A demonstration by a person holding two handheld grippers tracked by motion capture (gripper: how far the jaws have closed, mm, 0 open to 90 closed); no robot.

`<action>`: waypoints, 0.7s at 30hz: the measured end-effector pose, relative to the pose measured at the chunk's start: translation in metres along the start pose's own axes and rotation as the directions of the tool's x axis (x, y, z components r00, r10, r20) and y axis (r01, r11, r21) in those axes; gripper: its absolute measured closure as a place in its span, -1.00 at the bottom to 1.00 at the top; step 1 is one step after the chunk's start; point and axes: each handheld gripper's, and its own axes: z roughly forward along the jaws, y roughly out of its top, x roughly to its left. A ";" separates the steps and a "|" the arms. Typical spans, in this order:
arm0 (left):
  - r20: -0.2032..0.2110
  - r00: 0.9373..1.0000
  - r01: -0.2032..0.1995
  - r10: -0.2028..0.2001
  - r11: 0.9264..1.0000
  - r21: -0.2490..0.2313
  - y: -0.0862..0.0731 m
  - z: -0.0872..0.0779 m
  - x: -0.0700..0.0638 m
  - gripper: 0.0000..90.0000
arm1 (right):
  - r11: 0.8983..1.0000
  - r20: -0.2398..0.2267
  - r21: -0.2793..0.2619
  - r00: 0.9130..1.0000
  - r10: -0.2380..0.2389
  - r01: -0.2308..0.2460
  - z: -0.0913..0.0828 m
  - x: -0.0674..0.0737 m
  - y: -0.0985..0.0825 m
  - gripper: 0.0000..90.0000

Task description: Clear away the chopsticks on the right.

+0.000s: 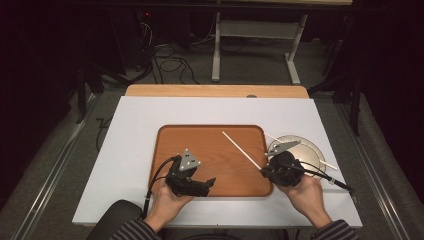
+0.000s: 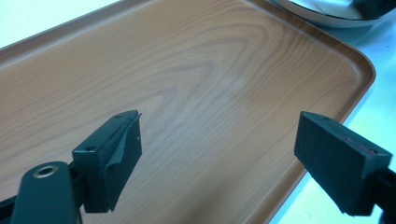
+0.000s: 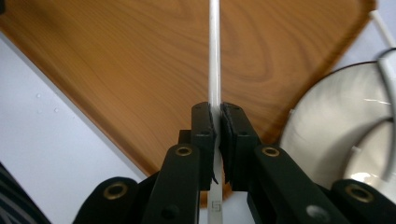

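The right gripper (image 3: 215, 116) clamps a thin white plastic chopstick (image 3: 214, 51) pointing toward eleven o'clock over the brown wood-grain tray (image 1: 210, 150). The left gripper (image 2: 219, 140) gapes wide, empty, above the tray. No legible writing.

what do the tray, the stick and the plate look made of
Tray: wood-look surface with printed-looking grain and a smooth, slightly glossy moulded rim, so probably laminate or plastic rather than solid wood.
Stick: thin, white, smooth and faintly shiny; likely plastic, clamped in the right gripper.
Plate: pale, glossy with sharp highlights; ceramic or melamine, hard to tell.
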 end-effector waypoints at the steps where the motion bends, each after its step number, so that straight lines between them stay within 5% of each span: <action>1: 0.000 1.000 0.000 0.000 1.000 0.000 0.000 0.000 0.000 -0.65 | 1.000 0.000 0.000 1.000 0.000 0.000 0.000 0.000 0.000 0.91; 6: -0.001 1.000 -0.001 0.001 1.000 0.000 0.000 -0.001 0.000 -0.65 | 1.000 0.009 0.029 1.000 0.002 -0.002 0.026 0.004 0.006 0.91; 21: -0.004 1.000 0.000 0.000 1.000 -0.001 -0.001 -0.002 0.000 -0.65 | 0.995 0.024 0.094 0.999 0.024 -0.026 0.062 0.004 0.008 0.89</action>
